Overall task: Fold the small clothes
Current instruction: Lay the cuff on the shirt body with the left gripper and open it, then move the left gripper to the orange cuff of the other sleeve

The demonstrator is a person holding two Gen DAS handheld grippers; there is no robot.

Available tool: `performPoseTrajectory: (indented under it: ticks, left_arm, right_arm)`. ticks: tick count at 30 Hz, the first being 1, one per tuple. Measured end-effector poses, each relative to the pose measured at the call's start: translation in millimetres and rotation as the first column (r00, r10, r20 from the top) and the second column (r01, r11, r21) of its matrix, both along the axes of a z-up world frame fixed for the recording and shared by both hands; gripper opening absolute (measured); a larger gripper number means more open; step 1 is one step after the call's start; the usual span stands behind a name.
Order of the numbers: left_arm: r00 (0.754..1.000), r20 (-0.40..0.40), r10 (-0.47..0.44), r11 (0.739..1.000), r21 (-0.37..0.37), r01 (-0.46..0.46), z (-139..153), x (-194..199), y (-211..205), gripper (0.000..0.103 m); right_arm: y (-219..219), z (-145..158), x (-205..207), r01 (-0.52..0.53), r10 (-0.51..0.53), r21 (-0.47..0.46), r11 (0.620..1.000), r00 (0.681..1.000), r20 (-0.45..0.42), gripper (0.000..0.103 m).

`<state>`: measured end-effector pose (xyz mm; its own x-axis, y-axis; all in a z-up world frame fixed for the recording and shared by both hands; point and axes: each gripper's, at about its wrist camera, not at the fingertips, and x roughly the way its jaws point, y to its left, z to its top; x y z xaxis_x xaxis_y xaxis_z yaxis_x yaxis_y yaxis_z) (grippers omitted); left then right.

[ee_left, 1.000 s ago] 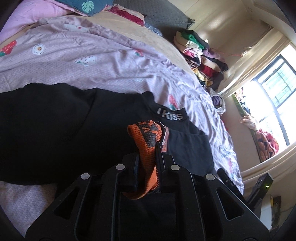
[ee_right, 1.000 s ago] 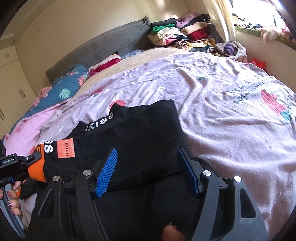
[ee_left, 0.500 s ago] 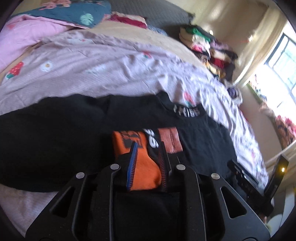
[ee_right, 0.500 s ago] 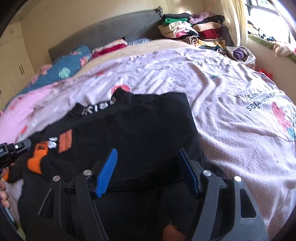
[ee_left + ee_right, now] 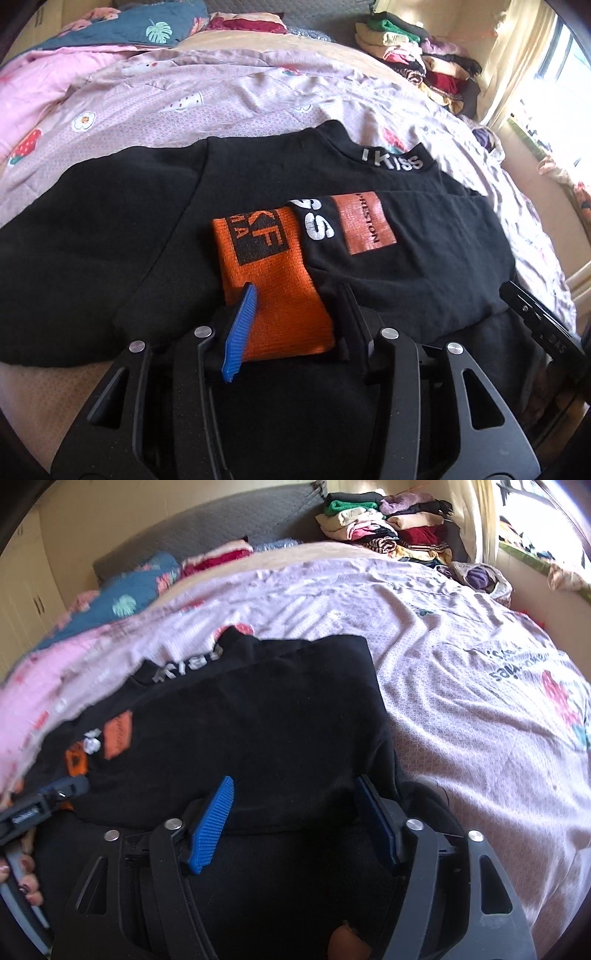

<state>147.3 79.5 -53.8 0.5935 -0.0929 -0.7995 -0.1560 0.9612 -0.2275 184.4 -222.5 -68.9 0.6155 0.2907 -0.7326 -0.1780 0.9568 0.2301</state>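
Black shirt (image 5: 147, 229) x1 | left tongs (image 5: 295, 317) x1 agape, straddling orange cuff (image 5: 273, 288) | right tongs (image 5: 295, 819) x1 agape, empty

A black top (image 5: 110, 236) with white collar lettering lies flat on the pink bedspread (image 5: 207, 96), 1 sleeve folded across its chest, orange cuff (image 5: 273, 280) resting near the middle.

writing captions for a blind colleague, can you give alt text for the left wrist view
The left tongs stand open around an orange cuff, which lies flat on a black sweater spread over a pink floral bedsheet. A pile of folded clothes sits at the bed's far corner near a bright window.
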Motion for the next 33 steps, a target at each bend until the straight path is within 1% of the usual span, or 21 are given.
performPoseTrajectory:
  ticks: [1,3,5,6,8,9,10,13,14,15,17,19,24,31,33]
  left_arm:
    - [1.000,0.005,0.000,1.000,-0.011,0.000,1.5,-2.7,0.1,0.042]
    - [1.000,0.013,0.002,1.000,-0.028,-0.002,4.4,-10.1,0.4,0.043]
    - [1.000,0.016,0.006,0.999,-0.039,-0.005,6.1,-16.3,2.3,0.050]
    - [1.000,0.016,0.009,0.999,-0.048,-0.008,6.9,-18.3,3.6,0.053]
    - [1.000,0.021,0.014,0.998,-0.063,-0.013,9.4,-23.6,6.4,0.054]
    - [1.000,0.023,0.015,0.998,-0.066,-0.014,10.8,-24.9,7.2,0.057]
    - [1.000,0.026,0.017,0.998,-0.066,-0.015,12.1,-26.7,8.4,0.063]
    - [0.999,0.032,0.022,0.998,-0.060,-0.020,16.4,-33.4,11.6,0.067]
    - [0.999,0.035,0.025,0.998,-0.061,-0.022,17.8,-35.4,13.2,0.078]
    - [0.999,0.039,0.027,0.998,-0.061,-0.025,18.9,-37.1,14.7,0.082]
    - [0.998,0.051,0.030,0.998,-0.059,-0.027,21.9,-41.3,16.9,0.089]
    - [0.998,0.056,0.032,0.998,-0.057,-0.029,23.8,-44.6,18.8,0.093]
    - [0.997,0.064,0.036,0.999,-0.041,-0.034,27.8,-52.7,24.3,0.093]
    - [0.996,0.064,0.067,0.996,-0.059,-0.063,27.0,-63.7,42.2,0.093]
    - [0.995,0.065,0.075,0.996,-0.058,-0.071,27.0,-67.0,46.6,0.093]
  right_arm:
    - [-1.4,2.6,-2.6,0.007,-0.007,0.019,1.000,1.000,0.007,0.085]
    - [-2.2,7.4,-7.4,0.003,-0.005,0.040,0.999,1.000,0.027,0.085]
    - [-0.4,11.4,-11.6,0.004,-0.005,0.038,0.999,0.999,0.046,0.085]
    - [0.5,14.1,-14.6,0.000,-0.003,0.044,0.999,0.998,0.059,0.089]
    - [2.6,18.3,-18.8,-0.008,0.004,0.056,0.998,0.997,0.075,0.094]
    - [3.9,20.9,-21.5,-0.013,0.008,0.058,0.998,0.996,0.088,0.095]
    - [5.2,23.2,-24.3,-0.018,0.012,0.056,0.998,0.995,0.103,0.096]
    - [9.4,27.3,-31.4,-0.027,0.020,0.051,0.998,0.991,0.135,0.096]
    - [11.3,27.6,-31.9,-0.030,0.022,0.051,0.998,0.990,0.139,0.097]
    - [13.3,28.5,-33.9,-0.036,0.028,0.050,0.998,0.989,0.145,0.097]
    - [17.8,30.1,-37.5,-0.047,0.040,0.040,0.998,0.987,0.158,0.097]
    - [20.3,31.2,-40.7,-0.053,0.047,0.031,0.998,0.985,0.169,0.097]
    - [26.7,33.3,-46.7,-0.067,0.061,0.030,0.997,0.983,0.172,0.097]
    - [41.9,36.5,-54.6,-0.104,0.103,-0.005,0.995,0.979,0.174,0.097]
    - [46.9,40.4,-57.4,-0.117,0.117,-0.015,0.993,0.976,0.186,0.097]
